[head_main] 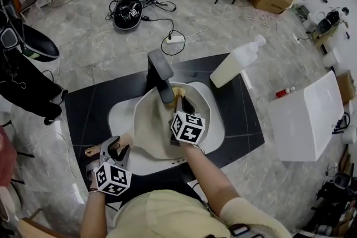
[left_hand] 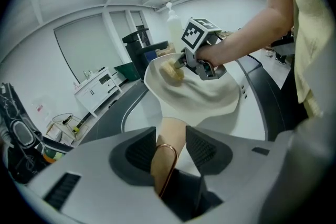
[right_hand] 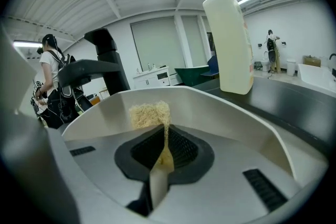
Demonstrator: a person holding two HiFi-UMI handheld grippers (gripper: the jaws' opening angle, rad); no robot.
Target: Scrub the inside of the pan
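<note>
The left gripper (left_hand: 170, 150) has its jaws spread wide around the pan's wooden handle (left_hand: 167, 136), which passes between the pads without being clamped. The right gripper (right_hand: 165, 150) has its jaws pressed together on a thin yellow sponge (right_hand: 149, 114), whose free end rests against the inner wall of the pan (right_hand: 226, 110). The pan sits tilted in the white sink (head_main: 121, 113), with a bottle (head_main: 237, 67) on the counter beside it.
</note>
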